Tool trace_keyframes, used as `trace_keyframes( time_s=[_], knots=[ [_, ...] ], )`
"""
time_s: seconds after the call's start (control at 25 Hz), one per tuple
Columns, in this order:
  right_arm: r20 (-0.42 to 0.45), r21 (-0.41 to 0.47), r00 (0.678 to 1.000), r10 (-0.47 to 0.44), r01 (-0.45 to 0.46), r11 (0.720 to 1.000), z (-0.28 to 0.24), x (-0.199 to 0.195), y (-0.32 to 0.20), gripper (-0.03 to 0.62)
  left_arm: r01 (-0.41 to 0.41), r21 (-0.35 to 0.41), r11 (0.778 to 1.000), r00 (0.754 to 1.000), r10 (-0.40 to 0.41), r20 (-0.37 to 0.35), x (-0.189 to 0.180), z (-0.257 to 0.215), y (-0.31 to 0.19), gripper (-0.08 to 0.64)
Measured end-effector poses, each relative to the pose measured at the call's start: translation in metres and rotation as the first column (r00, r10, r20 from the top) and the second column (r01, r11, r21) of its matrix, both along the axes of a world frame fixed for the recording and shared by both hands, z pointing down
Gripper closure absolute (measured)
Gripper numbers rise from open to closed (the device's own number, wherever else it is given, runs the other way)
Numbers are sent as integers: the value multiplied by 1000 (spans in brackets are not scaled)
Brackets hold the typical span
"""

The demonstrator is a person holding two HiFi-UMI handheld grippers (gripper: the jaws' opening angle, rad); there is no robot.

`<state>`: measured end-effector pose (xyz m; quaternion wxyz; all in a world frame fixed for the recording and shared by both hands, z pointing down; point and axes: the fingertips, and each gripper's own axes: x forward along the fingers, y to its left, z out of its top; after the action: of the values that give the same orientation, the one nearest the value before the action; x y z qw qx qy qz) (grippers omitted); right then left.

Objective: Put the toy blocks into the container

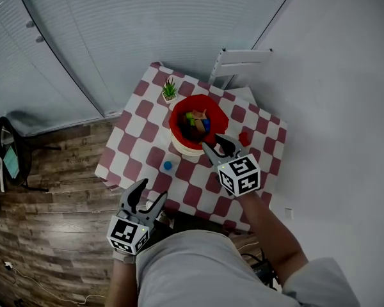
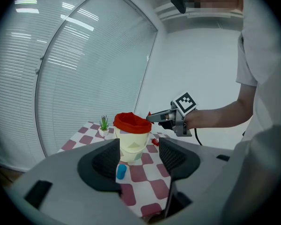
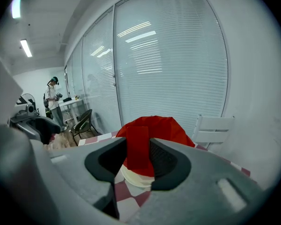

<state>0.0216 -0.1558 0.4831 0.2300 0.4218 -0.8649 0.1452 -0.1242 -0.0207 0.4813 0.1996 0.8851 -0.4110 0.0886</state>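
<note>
Head view: looks steeply down on a checkered table (image 1: 131,147) with a cream container (image 1: 176,128) lined in red near its middle, loaded with several coloured blocks (image 1: 197,121), too small to count. Shows a blue block (image 1: 168,165) loose on the cloth near the container's base, a red block (image 1: 244,137) loose on its other side, and a small potted plant (image 1: 169,91) by the far edge. Puts the right gripper (image 1: 215,144) just beside the container's rim, its load hard to make out here, and the left gripper (image 1: 150,190) at the near edge of the table. Left gripper view: finds the jaws spread wide with nothing gripped, the blue block (image 2: 121,172) framed between them on the table beyond, the container (image 2: 131,142) behind it, contents hidden by its wall. Right gripper view: finds the jaws clamped on a red bar (image 3: 138,144), held upright in front of the container's red liner, the container's inside hidden and its base cut off by the jaws.
</note>
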Motion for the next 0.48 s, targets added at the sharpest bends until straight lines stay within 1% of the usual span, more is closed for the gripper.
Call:
trace_keyframes(
  time_s=[0.28,0.48],
  knots=[
    [-39,-28,999,1,-2,1000,10,-12,-22,439,13,-16,1000,1000,-13,-1,-10,4,1,319],
    [-65,-57,998,0,-3,998,22,-15,-28,439,19,-28,999,1000,-19,3,-15,8,4,319]
  ],
)
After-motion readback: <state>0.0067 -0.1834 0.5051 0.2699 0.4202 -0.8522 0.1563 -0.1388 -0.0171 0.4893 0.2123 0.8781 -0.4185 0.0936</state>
